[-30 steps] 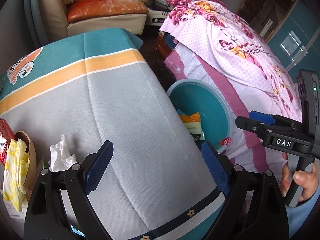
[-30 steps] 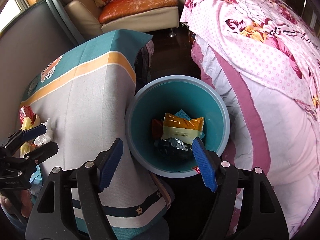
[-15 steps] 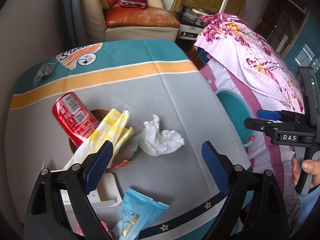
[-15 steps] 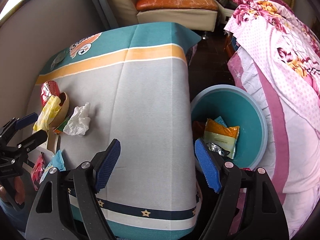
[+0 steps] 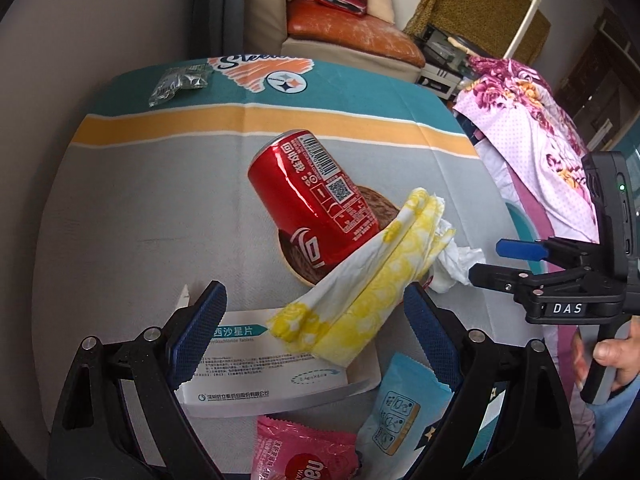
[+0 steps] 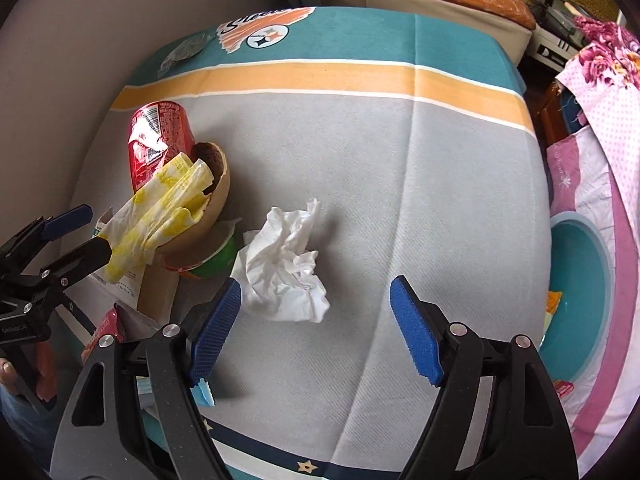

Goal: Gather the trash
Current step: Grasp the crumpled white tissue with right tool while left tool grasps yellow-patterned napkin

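Hovering open, the right tool (image 6: 316,330) frames a crumpled tissue (image 6: 284,276).

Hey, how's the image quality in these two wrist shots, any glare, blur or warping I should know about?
Left wrist view: sharp, soft daylight, bright glare streaks on the red can, fisheye bending the tablecloth's orange stripe. Right wrist view: also sharp, crumpled tissue casts a soft shadow to its right, table edges bulge, corners vignette black.

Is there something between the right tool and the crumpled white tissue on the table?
Nothing visible. The right tool is open, and the crumpled white tissue lies alone on bare tablecloth just ahead of its left finger, apart from the bowl pile.
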Available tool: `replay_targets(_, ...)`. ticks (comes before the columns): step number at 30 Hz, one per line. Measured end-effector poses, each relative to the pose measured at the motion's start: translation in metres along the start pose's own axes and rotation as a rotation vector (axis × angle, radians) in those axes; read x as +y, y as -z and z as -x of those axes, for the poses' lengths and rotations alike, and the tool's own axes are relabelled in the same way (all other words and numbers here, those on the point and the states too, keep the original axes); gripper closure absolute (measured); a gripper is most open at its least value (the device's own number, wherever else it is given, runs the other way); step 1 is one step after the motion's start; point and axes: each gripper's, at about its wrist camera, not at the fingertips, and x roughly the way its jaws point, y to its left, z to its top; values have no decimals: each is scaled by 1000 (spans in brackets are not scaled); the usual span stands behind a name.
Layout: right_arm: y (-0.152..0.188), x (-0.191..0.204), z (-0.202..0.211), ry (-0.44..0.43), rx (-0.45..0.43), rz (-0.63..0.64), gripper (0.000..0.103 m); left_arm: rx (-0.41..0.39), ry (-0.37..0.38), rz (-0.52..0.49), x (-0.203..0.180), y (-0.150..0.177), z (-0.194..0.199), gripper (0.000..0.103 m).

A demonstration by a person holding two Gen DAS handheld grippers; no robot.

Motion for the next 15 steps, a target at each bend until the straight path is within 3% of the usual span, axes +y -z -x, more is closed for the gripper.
replay_targets(3, -5, 4, -14, 3, 14, 0, 37, 7, 5, 8, 7, 0, -1, 13)
replay_targets(5, -7, 4, -22, -7, 29, -7, 50, 5, 12, 7, 8, 0, -2, 13)
replay_targets(6, -6, 4, -26, -12, 40, -6, 51, 6, 17, 4, 8, 0, -3, 13)
replay_targets(7, -5, 4, -29, -16, 49, -4, 59, 7, 23, -1, 7, -1, -3, 13)
replay_targets(8, -4, 4, -31, -19, 51, -2, 76, 8, 29, -11, 4, -1, -3, 13)
replay_targets(9, -3, 4, -31, -23, 51, 1, 83, 8, 32, -23, 3, -2, -4, 13)
replay_targets(11, -2, 2, -28, -33, 47, 5, 88, 13, 32, -43, -5, -3, -7, 13)
replay_targets(15, 1, -8, -17, -27, 33, -5, 89, 9, 31, -81, -18, -2, -9, 13)
